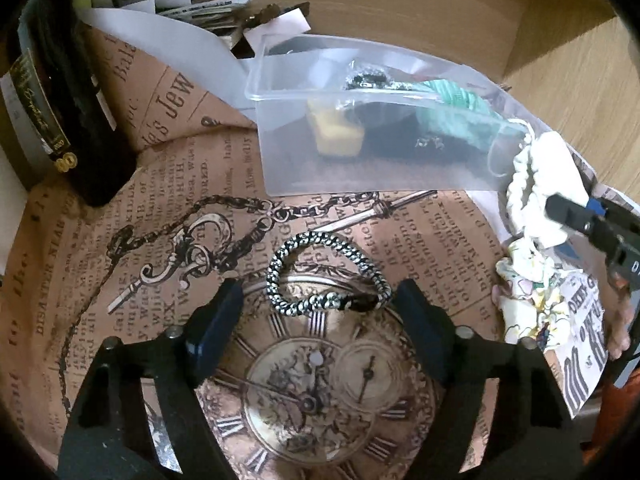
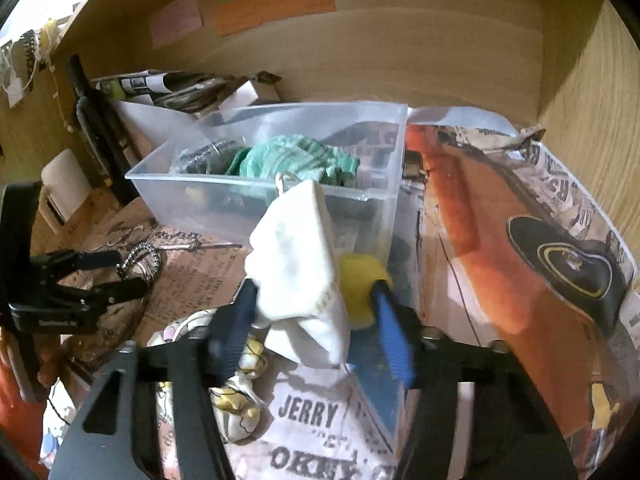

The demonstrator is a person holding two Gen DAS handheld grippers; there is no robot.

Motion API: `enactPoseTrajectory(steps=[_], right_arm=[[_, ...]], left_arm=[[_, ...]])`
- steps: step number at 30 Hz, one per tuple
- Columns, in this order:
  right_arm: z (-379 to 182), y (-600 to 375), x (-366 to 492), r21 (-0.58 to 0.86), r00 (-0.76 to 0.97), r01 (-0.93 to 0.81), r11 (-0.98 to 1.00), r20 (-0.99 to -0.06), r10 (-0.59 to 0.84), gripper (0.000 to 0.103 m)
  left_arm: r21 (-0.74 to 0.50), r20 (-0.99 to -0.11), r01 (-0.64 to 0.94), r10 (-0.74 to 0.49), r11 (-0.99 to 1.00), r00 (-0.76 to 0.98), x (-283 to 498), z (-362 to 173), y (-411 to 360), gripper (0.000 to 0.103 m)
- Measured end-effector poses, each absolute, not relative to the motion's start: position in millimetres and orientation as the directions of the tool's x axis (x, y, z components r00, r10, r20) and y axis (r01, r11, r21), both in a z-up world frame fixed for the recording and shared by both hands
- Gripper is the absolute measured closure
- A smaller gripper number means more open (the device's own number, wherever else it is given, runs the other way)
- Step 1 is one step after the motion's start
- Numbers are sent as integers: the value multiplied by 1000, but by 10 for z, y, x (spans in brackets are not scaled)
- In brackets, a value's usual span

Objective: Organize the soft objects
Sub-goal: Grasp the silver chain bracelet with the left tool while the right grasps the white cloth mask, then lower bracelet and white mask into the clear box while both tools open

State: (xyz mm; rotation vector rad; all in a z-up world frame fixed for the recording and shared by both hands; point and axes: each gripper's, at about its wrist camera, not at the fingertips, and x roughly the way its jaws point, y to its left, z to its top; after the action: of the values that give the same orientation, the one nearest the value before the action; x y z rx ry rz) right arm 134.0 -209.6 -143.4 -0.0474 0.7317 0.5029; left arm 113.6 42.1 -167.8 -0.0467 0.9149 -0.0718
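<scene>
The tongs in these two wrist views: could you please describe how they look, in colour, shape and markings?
Both tongs, left and right, have matte black angular frames with silver bolts at the finger joints. Each carries two flat blue finger pads. The left tongs' body bears small white lettering, too blurred to read. No cables or sleeves show.

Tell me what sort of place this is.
Probably a wooden desk nook or shelf compartment at home, used for small keepsakes. Wood panels close it in, sticky notes hang on the back wall, vintage newspaper-print paper lines the surface, and a clear plastic bin holds soft items.
</scene>
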Motion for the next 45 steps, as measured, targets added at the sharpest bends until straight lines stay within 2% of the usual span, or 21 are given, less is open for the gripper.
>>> enactPoseTrajectory(steps=[3,6,8,10,11,19,34,40,45], right_arm=[[-1410,-2089,1315,129,634,-469,874,-640,435,73],[-1383,-2091,1281,130,639,-480,868,-626,447,83],[-1349,-2098,1249,128,646,-487,864,-613,455,86],[-1289,-2106,1209,120,662,-490,864,-593,458,87],[-1249,-2113,1187,114,673,-489,865,-581,457,88],[-933,-2195,1060,89,735,-493,865,-489,469,88],[-511,-2176,1213,70,805,-489,870,-349,480,88],[-395,-2034,1380,58,807,-505,861,-323,494,88],[-372,-1869,1594,60,791,-523,850,-338,510,88]], left_arm=[[-62,-784,46,-78,997,616,1105,-1670,410,42],[-61,-777,46,-76,997,625,1047,-1655,411,61],[-64,-776,46,-78,997,626,985,-1642,416,70],[-63,-776,51,-81,997,626,955,-1633,411,87],[-64,-776,52,-83,997,626,940,-1626,416,90],[-67,-734,36,-73,997,675,810,-1423,467,91],[-46,-570,53,-70,998,818,747,-563,447,92],[-42,-529,59,-72,997,845,1047,-367,420,92],[-63,-553,72,-95,995,828,1375,-402,402,92]])
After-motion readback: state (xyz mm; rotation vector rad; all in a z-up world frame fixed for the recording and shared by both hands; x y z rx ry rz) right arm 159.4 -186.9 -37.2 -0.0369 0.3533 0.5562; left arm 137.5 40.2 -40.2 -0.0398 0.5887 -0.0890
